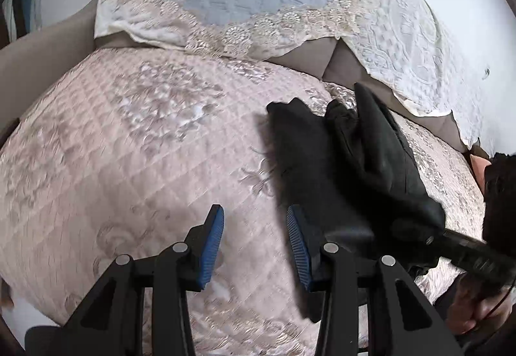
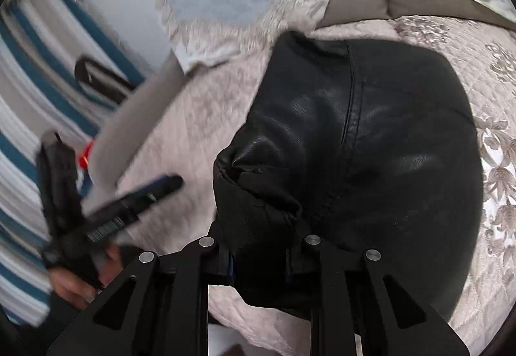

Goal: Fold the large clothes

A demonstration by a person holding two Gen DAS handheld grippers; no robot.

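Here, left tool [image 1: 254, 246] agape, empty over pink quilt [image 1: 129, 146]; right tool [image 2: 258, 262] buried under black leather garment [image 2: 371, 146], grip unreadable.

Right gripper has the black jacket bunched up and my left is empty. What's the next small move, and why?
Probably bring the left gripper rightward onto the near edge of the black leather jacket and close on it. Its jaws stand open over the bare quilted cover, while the right gripper alone holds a bunched fold, so the garment hangs crumpled and cannot be spread flat for folding.
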